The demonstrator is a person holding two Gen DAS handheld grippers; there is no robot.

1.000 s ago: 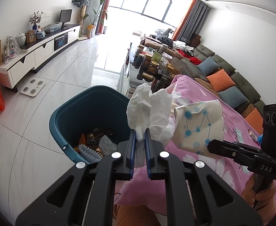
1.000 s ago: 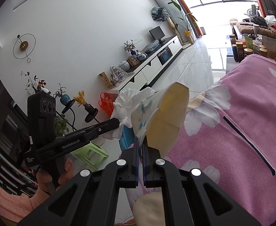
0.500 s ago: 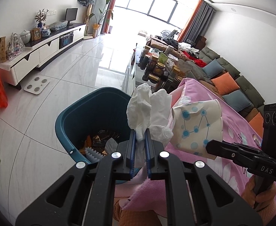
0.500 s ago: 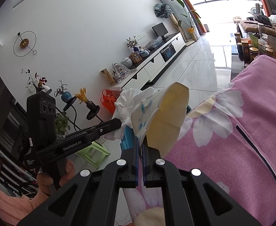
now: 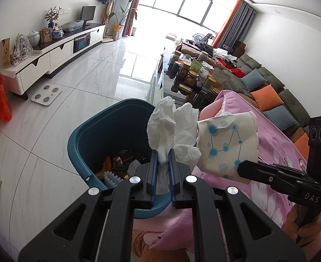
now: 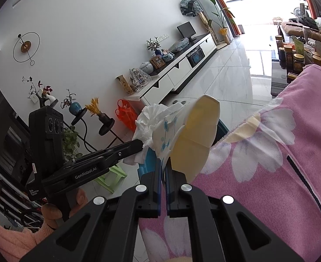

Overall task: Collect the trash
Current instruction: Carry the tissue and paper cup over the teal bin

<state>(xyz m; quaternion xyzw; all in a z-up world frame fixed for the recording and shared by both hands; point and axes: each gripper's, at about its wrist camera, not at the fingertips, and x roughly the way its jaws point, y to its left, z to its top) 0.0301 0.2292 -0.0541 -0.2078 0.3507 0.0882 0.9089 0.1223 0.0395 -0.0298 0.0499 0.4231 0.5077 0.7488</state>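
White crumpled tissue is pinched tight in the left tongs, sticking up out of the closed jaws right over the near rim of the teal trash bin. That bin sits on the tiled floor beside the pink flowered blanket and already has wrappers and other scraps inside. The right tongs are clamped shut on a squashed paper cup, white with blue dots outside and yellowish inside. The cup hangs over the blanket's edge, just beside the tissue, maybe touching it, hard to say. An orange-sleeved hand grips the right handle.
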